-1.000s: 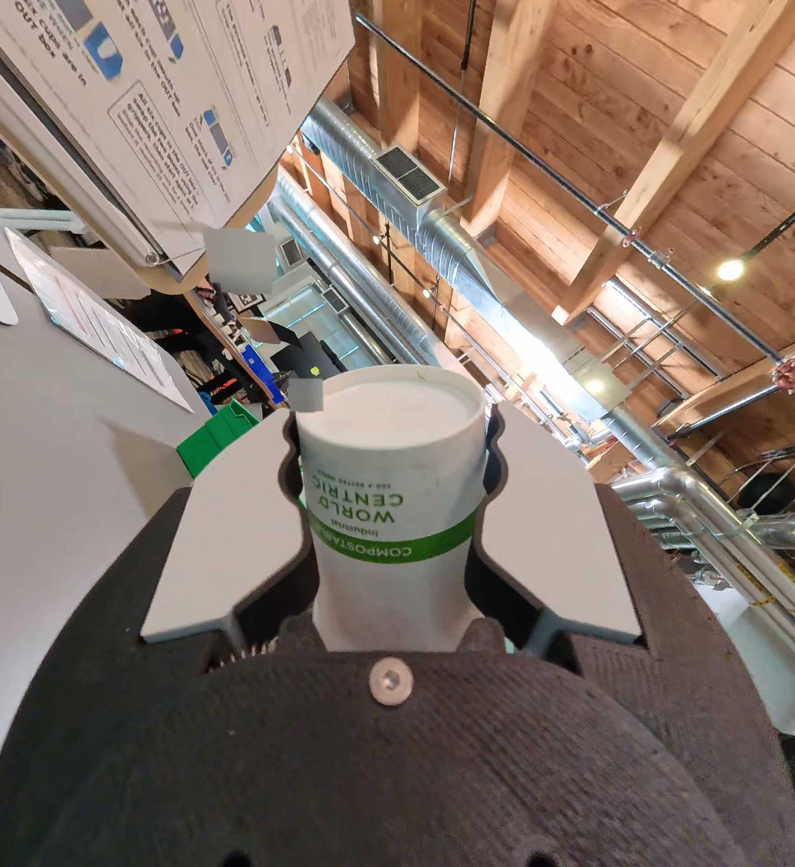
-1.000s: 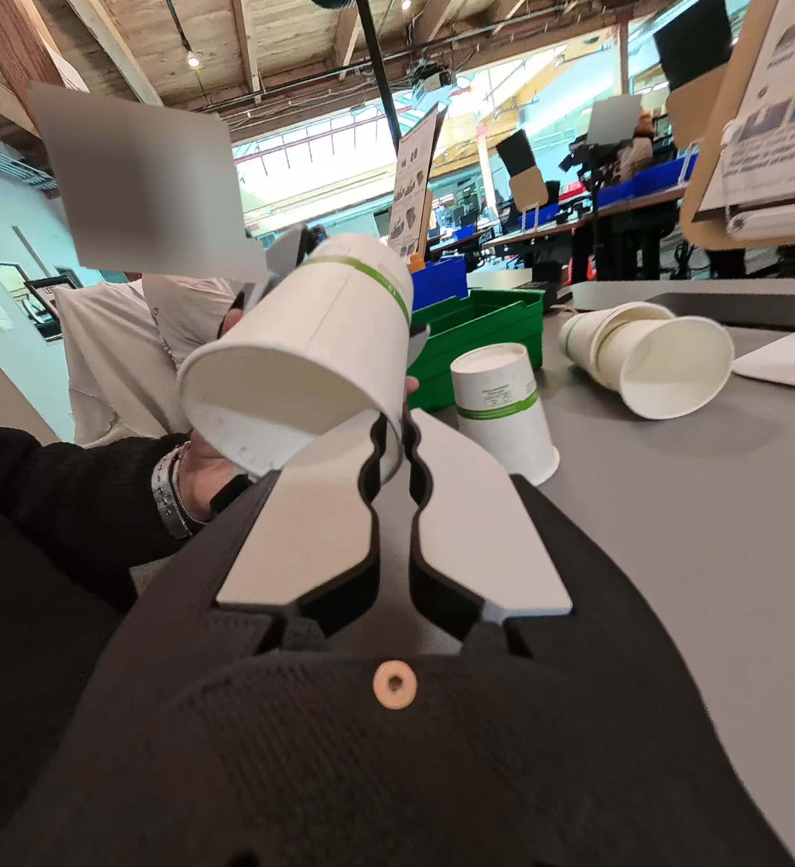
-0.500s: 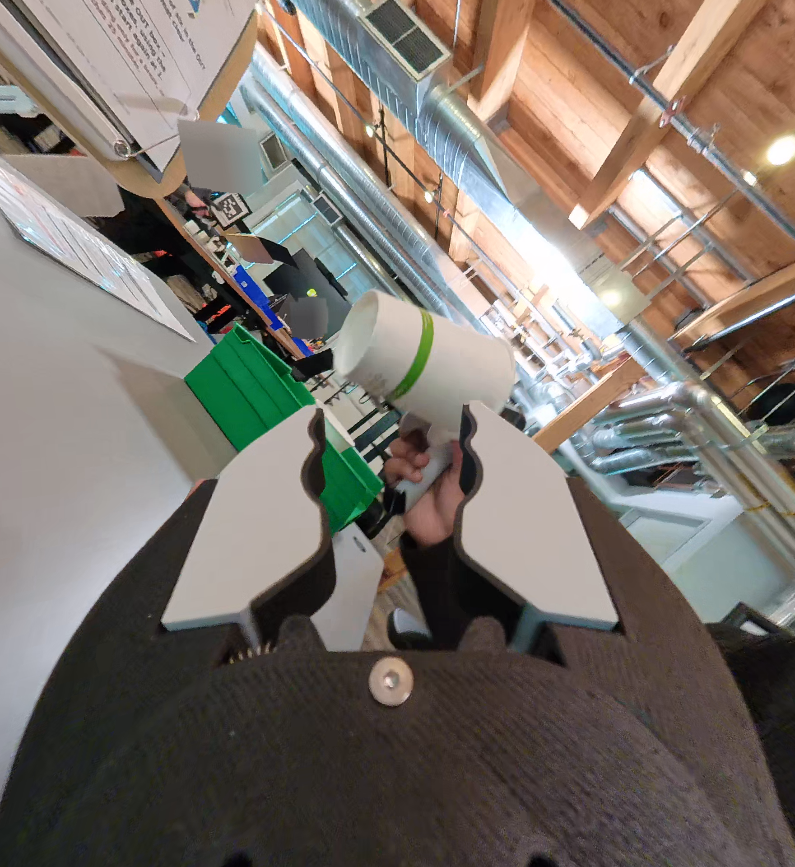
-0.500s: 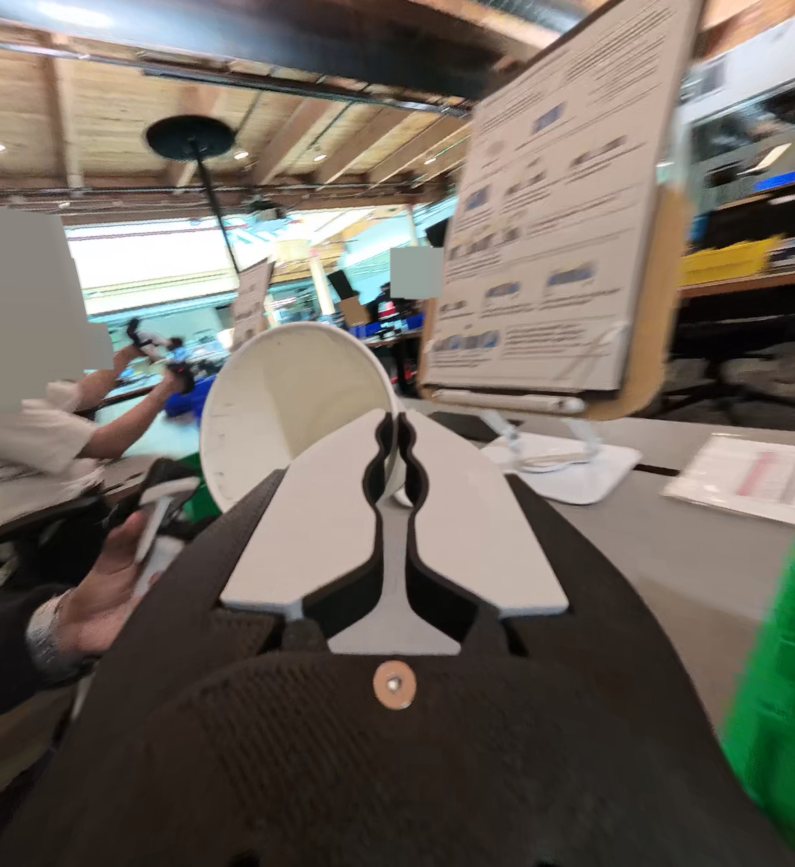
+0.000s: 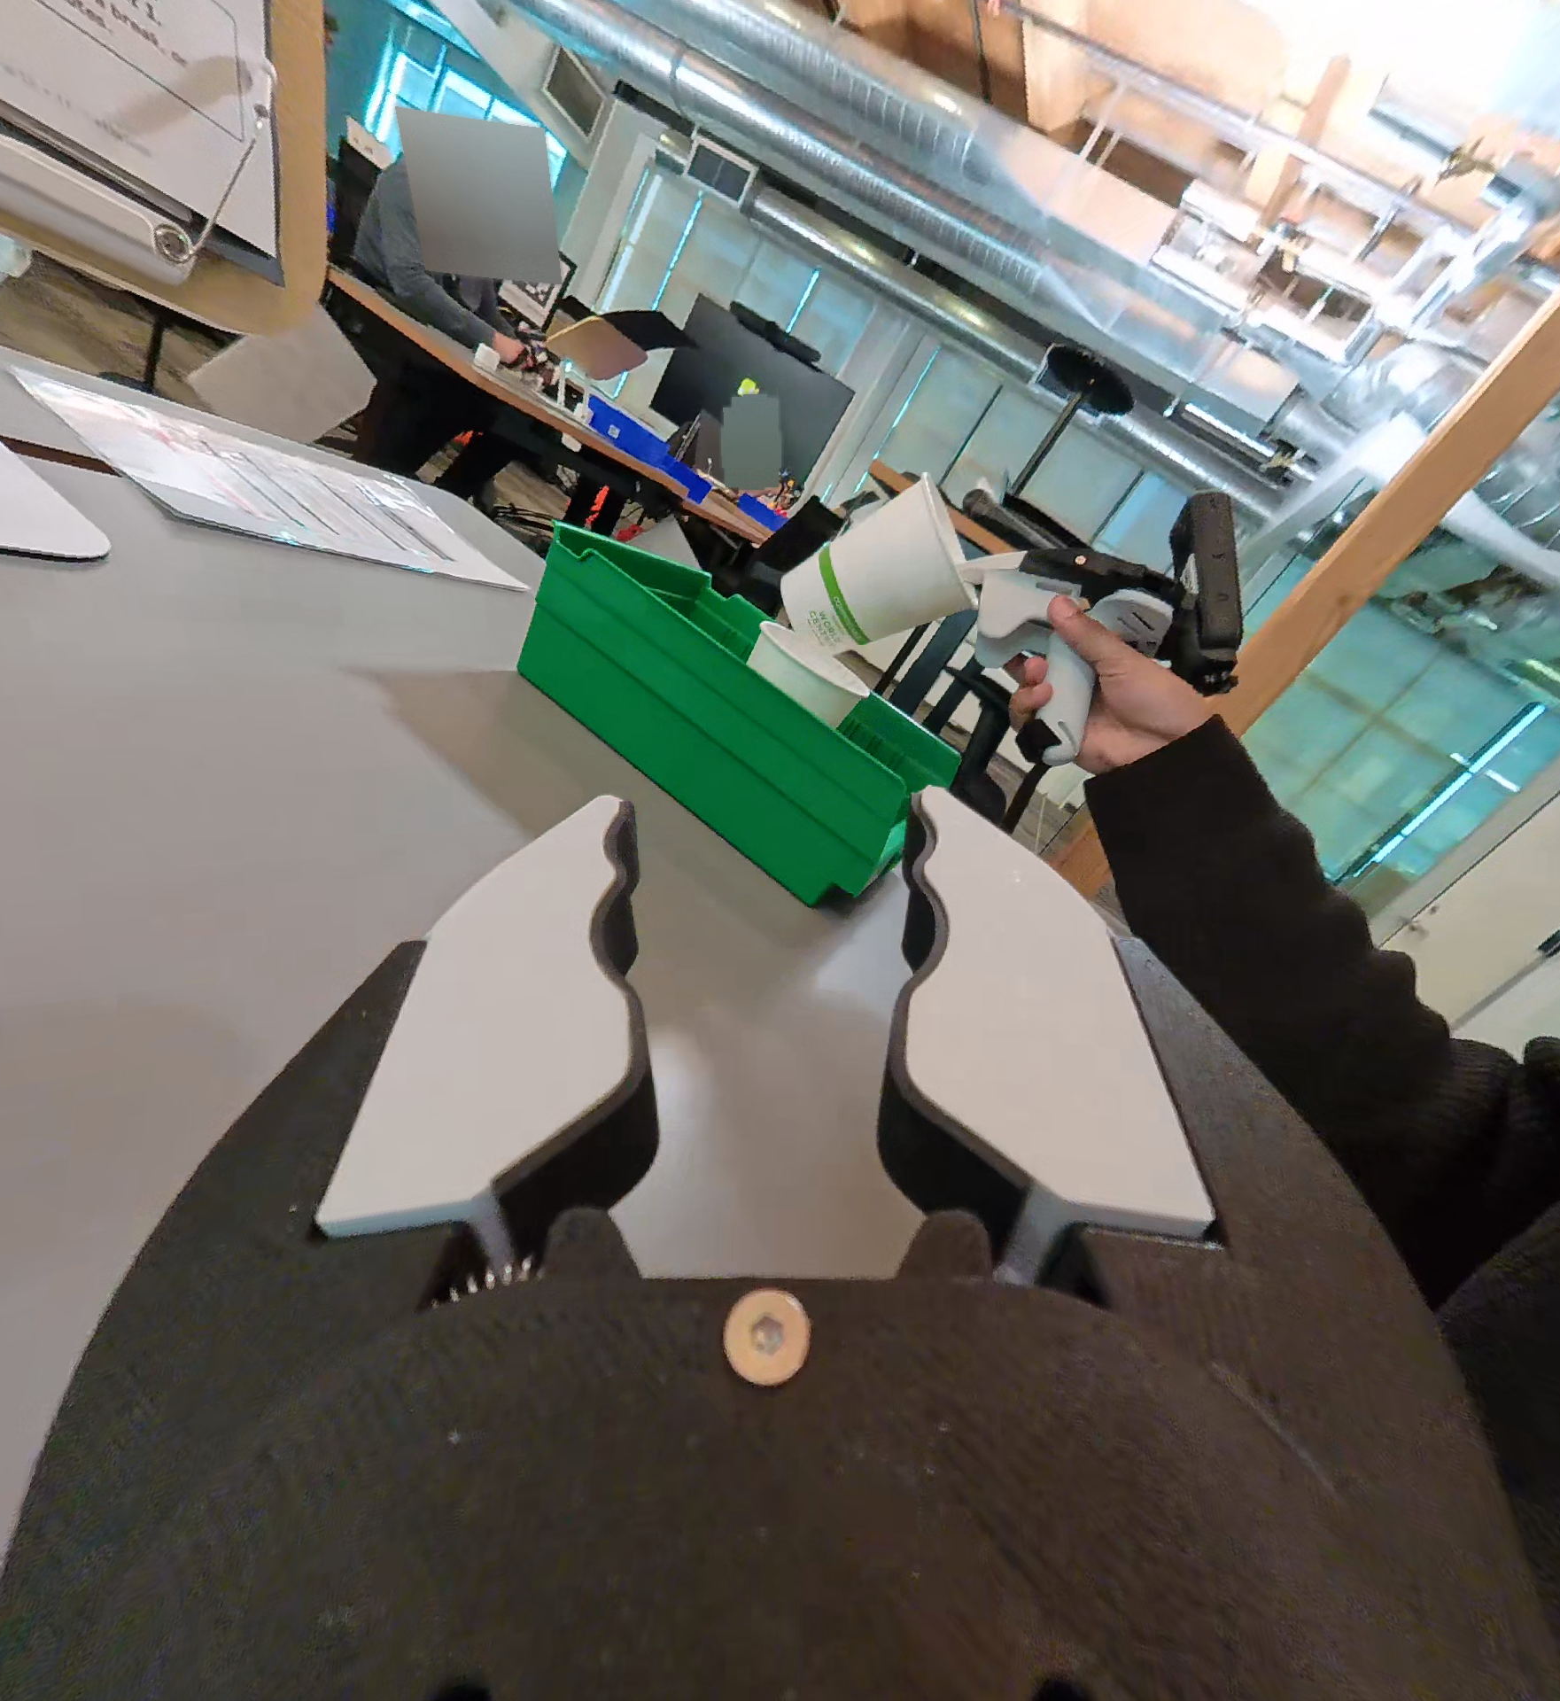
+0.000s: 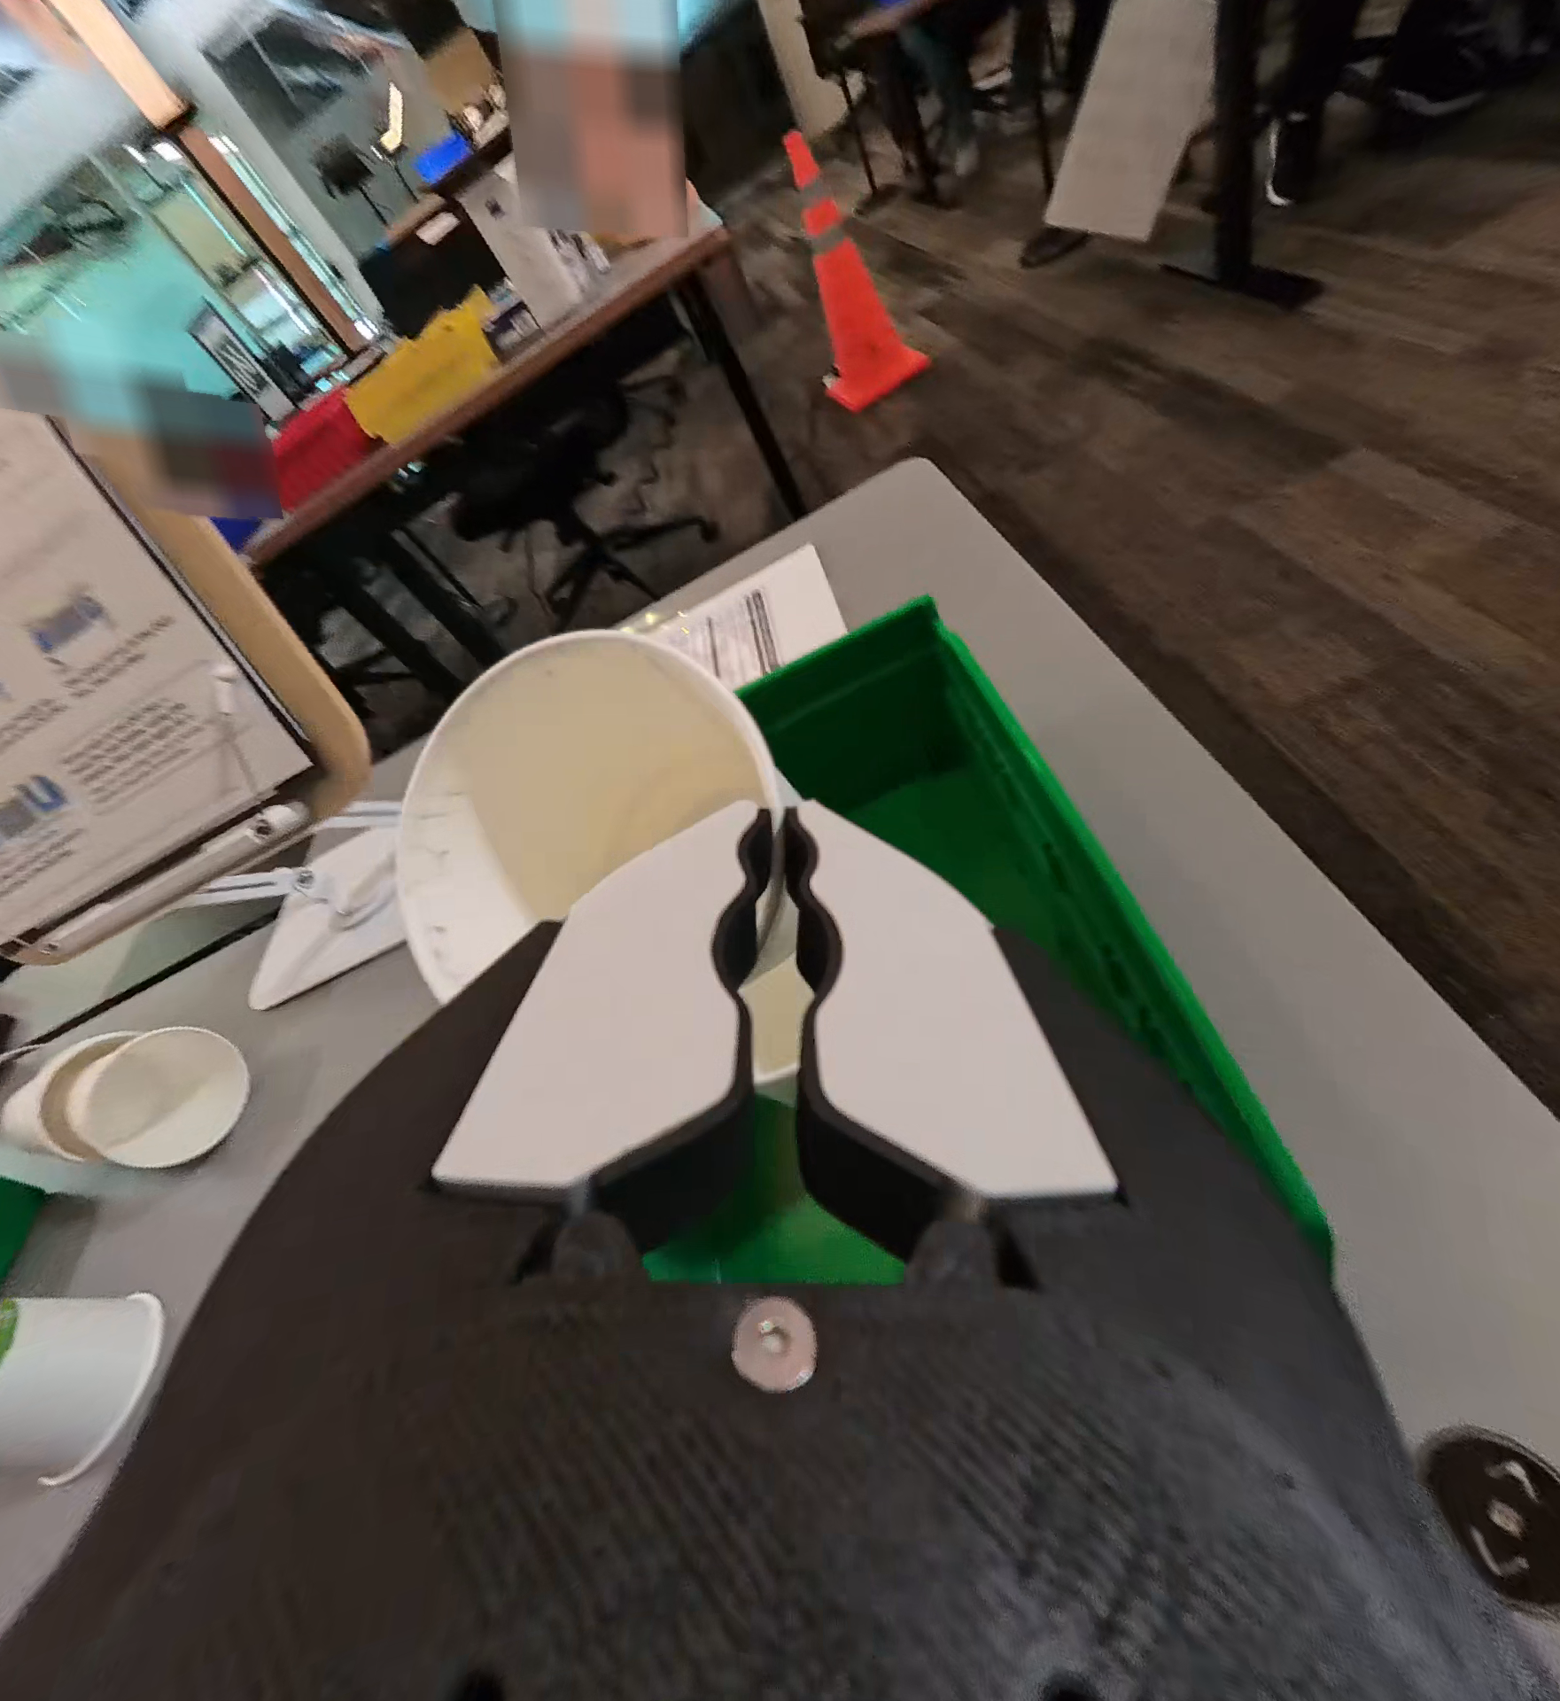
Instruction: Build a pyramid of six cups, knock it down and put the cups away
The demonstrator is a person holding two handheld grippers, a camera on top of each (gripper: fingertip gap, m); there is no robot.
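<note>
Now my right gripper (image 6: 778,833) pinches a white cup's (image 6: 573,782) rim above the green bin (image 6: 1061,865); my left gripper (image 5: 767,847) gapes empty over the grey table (image 5: 159,782).

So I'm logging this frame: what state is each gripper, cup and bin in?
Left gripper: open, empty.
Right gripper: shut on the held cup's rim.
Held cup: tilted above the green bin.
Green bin: open-topped, another cup inside.
Nested cups: lying on the table.

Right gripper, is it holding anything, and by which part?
The right gripper is shut on a white paper cup with a green band, pinching its rim over the green plastic bin. The left gripper is open, holding nothing.
</note>
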